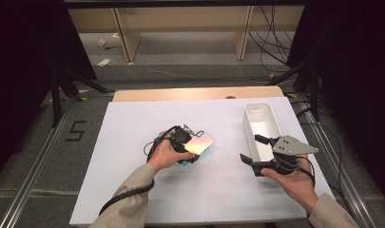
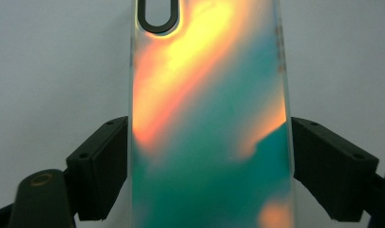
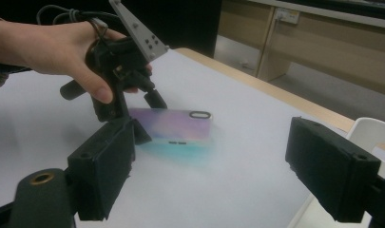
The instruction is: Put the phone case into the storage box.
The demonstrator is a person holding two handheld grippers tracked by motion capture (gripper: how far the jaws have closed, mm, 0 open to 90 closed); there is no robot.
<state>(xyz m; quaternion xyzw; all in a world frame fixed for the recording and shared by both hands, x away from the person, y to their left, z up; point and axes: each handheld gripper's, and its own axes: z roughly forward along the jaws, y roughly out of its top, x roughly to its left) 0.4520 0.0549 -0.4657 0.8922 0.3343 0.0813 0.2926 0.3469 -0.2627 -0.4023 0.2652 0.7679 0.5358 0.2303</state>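
Note:
An iridescent phone case, orange-pink and teal with a camera cutout, is low over the white sheet near the table's middle. My left gripper is shut on it, one jaw on each long side. In the left gripper view the case stands between the two pads, which touch its edges. In the right gripper view the case casts a teal glow on the sheet, and I cannot tell whether it touches. My right gripper stands open and empty beside the white bin.
The long white bin stands at the right of the sheet, and its corner is close to my right jaw. A wooden table edge runs along the far side. Cables trail from both grippers.

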